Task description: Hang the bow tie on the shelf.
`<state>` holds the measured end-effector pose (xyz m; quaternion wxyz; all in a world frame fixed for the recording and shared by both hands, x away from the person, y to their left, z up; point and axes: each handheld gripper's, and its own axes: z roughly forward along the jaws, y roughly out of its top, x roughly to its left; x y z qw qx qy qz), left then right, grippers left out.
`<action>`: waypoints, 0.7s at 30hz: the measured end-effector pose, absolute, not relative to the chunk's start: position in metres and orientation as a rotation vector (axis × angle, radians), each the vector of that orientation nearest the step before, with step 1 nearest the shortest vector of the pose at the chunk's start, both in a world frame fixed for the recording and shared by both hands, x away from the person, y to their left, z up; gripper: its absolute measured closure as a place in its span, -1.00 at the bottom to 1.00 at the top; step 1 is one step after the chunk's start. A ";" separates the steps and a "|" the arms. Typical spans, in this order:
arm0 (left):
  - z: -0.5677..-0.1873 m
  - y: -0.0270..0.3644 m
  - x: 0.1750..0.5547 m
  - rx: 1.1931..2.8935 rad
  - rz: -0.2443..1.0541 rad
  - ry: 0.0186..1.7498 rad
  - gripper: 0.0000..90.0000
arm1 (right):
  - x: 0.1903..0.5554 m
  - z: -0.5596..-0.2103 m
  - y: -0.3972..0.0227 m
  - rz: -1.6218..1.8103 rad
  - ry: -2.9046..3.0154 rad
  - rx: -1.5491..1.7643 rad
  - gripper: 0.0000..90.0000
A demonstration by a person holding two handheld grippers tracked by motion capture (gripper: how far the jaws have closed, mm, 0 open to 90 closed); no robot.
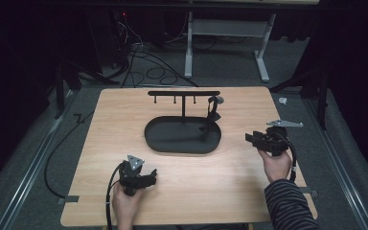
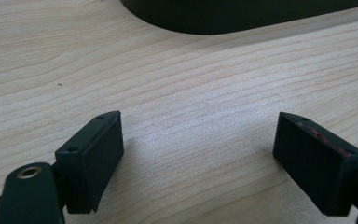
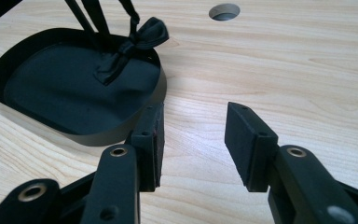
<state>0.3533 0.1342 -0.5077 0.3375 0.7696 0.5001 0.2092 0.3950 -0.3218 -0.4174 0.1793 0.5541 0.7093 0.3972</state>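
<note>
Both my grippers hang empty over the table.
My left gripper is spread wide near me; my right gripper is partly open beside the black tray, where a strap hangs from the rack.

The wooden tabletop is brightly lit from overhead while the room past it is almost black, and the high view is soft and a bit grainy. Ahead of the right gripper the black tray swallows the light, its bow-tied strap reading as little more than a dark shape, and soft shadows lie under both jaws. Around the left gripper the wood grain is crisp, with a pale sheen between the jaws; the parts nearest each lens are blurred.
</note>
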 end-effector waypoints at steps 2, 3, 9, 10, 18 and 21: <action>-0.508 0.134 0.353 2.006 0.545 1.303 -0.64 | 0.395 -0.418 -0.322 1.123 2.006 1.567 0.32; -0.508 0.134 0.353 2.005 0.545 1.303 -0.64 | 0.394 -0.419 -0.322 1.121 2.005 1.571 0.32; -0.508 0.134 0.353 2.005 0.545 1.303 -0.64 | 0.391 -0.424 -0.322 1.118 2.012 1.583 0.32; -0.508 0.134 0.353 2.005 0.545 1.303 -0.64 | 0.390 -0.425 -0.322 1.116 2.014 1.581 0.32; -0.508 0.134 0.353 2.005 0.545 1.303 -0.64 | 0.387 -0.431 -0.324 1.111 2.017 1.598 0.32; -0.508 0.134 0.353 2.006 0.545 1.303 -0.64 | 0.385 -0.438 -0.324 1.096 2.024 1.610 0.33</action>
